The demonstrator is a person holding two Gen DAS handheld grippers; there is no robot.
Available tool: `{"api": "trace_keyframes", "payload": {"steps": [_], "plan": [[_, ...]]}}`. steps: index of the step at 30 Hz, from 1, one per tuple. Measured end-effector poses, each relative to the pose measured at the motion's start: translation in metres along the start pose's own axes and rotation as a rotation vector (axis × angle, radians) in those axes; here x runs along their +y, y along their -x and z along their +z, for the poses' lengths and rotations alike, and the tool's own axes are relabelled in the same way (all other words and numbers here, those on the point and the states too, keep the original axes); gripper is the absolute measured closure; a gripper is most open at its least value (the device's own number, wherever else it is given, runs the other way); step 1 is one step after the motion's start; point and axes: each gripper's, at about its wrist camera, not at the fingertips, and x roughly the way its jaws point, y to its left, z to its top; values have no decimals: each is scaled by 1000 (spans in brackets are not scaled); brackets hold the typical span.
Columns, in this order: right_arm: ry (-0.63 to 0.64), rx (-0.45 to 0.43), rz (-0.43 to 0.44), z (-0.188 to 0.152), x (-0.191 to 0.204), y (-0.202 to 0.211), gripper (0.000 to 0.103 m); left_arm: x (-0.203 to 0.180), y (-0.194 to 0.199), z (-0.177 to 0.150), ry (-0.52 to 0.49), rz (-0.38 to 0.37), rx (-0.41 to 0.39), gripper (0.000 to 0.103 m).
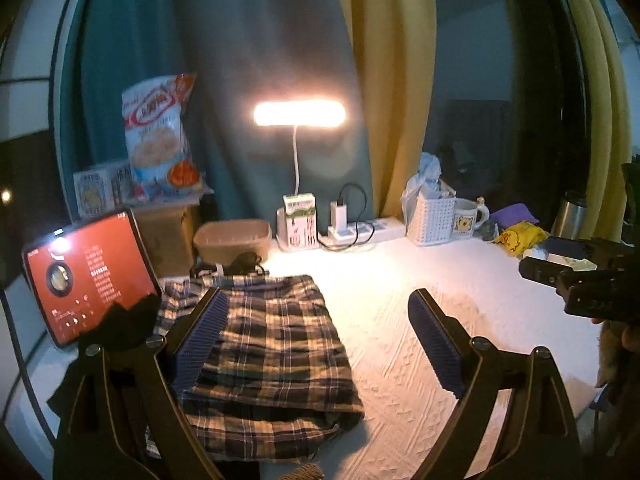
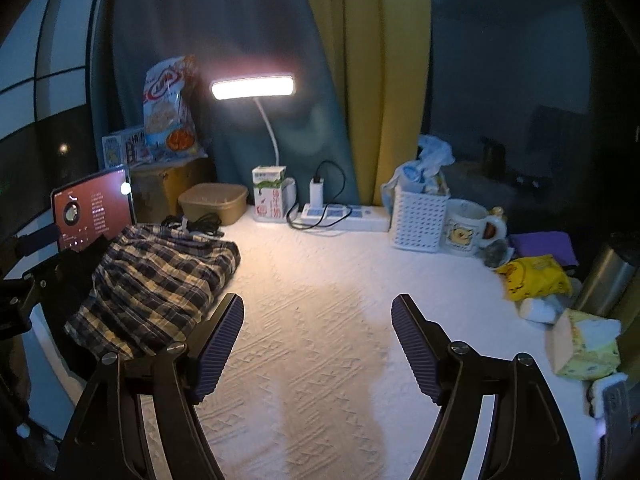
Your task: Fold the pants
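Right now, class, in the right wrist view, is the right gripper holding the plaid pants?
No: the right gripper stands open over bare white tablecloth, while the folded plaid pants lie apart to its left.

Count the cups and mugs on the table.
1 for certain: a white mug with a yellow cartoon print, just right of the white slotted basket at the back. The steel container at the far right may be a tumbler; clutter could hide more.

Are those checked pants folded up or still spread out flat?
Folded. The plaid pants lie as a compact layered bundle on the white cloth, edges stacked, no legs stretched out.
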Motion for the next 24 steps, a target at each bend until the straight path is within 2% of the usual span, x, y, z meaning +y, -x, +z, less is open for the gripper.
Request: {"api": "trace_keyframes", "payload": {"steps": [5,10,14,20,24], "plan": [[5,-41,-29,0,-5,26,23,-10,17,5,-3,-20,-47,12],[9,-77,-56,-1,-8,51,23,-23,37,8,-50,26,-112,11],[6,-102,-76,-3,-10,70,22,-24,54,11,-43,20,-164,3],[14,-145,-99,-3,-8,99,22,-31,76,14,-70,39,-220,2],[22,-181,-109,0,-3,117,19,-32,90,13,-65,26,-249,2]]}}
